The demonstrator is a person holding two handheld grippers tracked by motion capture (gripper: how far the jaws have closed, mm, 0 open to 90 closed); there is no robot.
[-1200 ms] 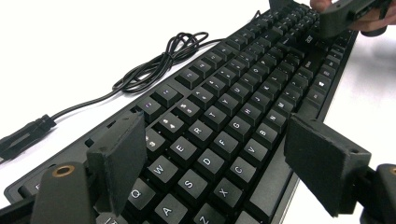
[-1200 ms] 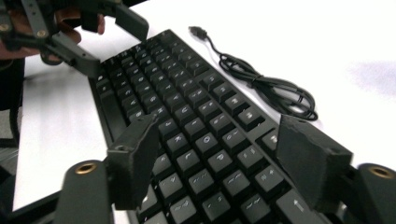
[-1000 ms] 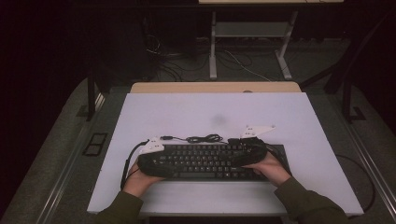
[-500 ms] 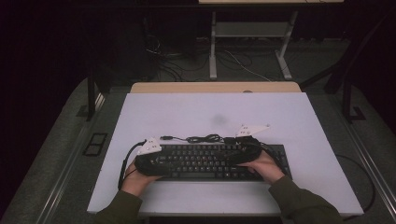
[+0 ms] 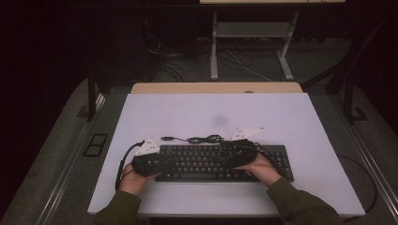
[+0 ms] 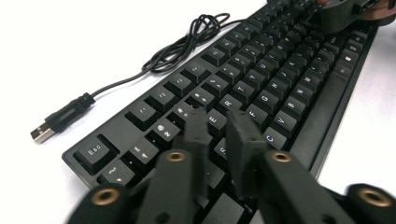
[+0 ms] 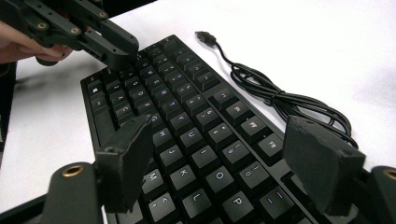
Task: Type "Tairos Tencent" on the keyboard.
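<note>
A black keyboard (image 5: 206,161) lies flat near the front of the white table top (image 5: 281,117). Its black cable (image 5: 202,139) is coiled just behind it and ends in a loose USB plug (image 6: 44,133). My left gripper (image 5: 163,162) hovers over the keyboard's left end (image 6: 261,79). Its jaws have just been closing and now stand almost together, with nothing between them (image 6: 217,126). My right gripper (image 5: 226,161) is over the right half of the keys (image 7: 187,116), open wide with only keys below (image 7: 224,144). The right gripper view shows the left gripper (image 7: 119,51) farther off.
The cable coil (image 7: 275,98) and plug (image 7: 205,36) rest on the table behind the keyboard. Bare white surface stretches behind and beside it. Beyond the table's wooden back edge (image 5: 216,87) stand a metal table frame (image 5: 216,51) and floor cables.
Both hands have stayed at the keyboard's two ends. The left gripper has shifted only slightly at the left end; the keyboard and cable lie as before.
</note>
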